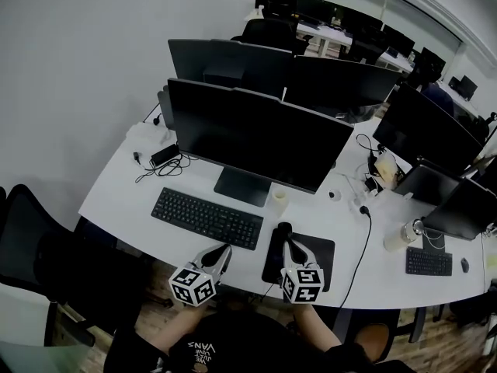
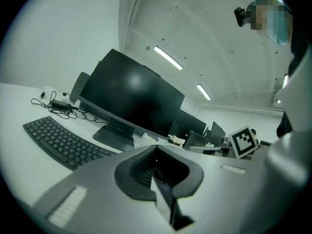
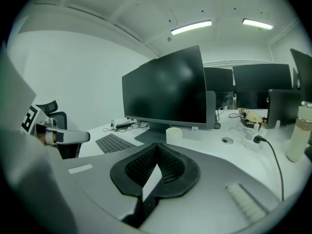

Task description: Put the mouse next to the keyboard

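While you hold both tools low over the near desk edge, jaws: left gripper [image 1: 226, 249] and right gripper [image 1: 289, 242] both closed tight, nothing between the ribbed black rubber pads [image 3: 169, 165].
Keyboard: flat matte black keyboard [image 1: 206, 217], long slab, in front of the monitor stand.
Mouse: small rounded black mouse [image 1: 284, 228], on the far left corner of the flat black rectangular mouse pad [image 1: 322, 249]; near the keyboard's right end, not touching it.
Desk: smooth white curved tabletop [image 1: 116, 196].
Monitor: wide glossy black screen [image 1: 256, 134], dark.
Hard to read: mouse blends into the pad. Can't tell if your right tip touches it. Grey gripper bodies block the low part of both gripper views.
Pose: tools side by side, pointing away from you; left toward the keyboard's right end, right over the pad.
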Demonstrator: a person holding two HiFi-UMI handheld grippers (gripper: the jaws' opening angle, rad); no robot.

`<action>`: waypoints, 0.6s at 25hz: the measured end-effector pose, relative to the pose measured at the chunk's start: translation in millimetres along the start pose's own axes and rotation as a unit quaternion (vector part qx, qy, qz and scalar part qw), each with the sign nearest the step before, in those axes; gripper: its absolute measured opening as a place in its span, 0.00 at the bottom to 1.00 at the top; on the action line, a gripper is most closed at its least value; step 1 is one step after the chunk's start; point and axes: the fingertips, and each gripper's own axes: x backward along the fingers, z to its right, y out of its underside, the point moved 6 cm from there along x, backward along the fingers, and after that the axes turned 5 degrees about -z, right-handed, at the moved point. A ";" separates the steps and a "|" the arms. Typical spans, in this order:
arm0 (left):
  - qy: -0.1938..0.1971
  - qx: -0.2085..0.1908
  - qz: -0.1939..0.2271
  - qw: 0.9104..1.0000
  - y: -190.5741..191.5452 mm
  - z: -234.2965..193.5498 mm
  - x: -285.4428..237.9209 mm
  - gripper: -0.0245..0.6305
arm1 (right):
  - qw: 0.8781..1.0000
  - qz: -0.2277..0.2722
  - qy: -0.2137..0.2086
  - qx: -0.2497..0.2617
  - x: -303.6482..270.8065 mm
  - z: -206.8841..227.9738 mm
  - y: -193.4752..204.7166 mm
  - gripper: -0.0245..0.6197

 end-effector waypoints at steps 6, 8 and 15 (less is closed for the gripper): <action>-0.006 -0.020 0.001 1.000 14.6 25.0 8.8 0.04 | 1.000 0.007 -0.024 0.015 28.9 -3.4 8.0 0.05; -0.008 -0.026 -0.001 1.000 21.1 33.6 10.8 0.04 | 0.999 0.004 -0.032 0.019 36.3 -4.7 15.0 0.05; -0.015 -0.044 -0.022 0.999 43.8 57.6 18.8 0.04 | 0.998 -0.013 -0.058 0.033 57.4 -10.7 41.5 0.05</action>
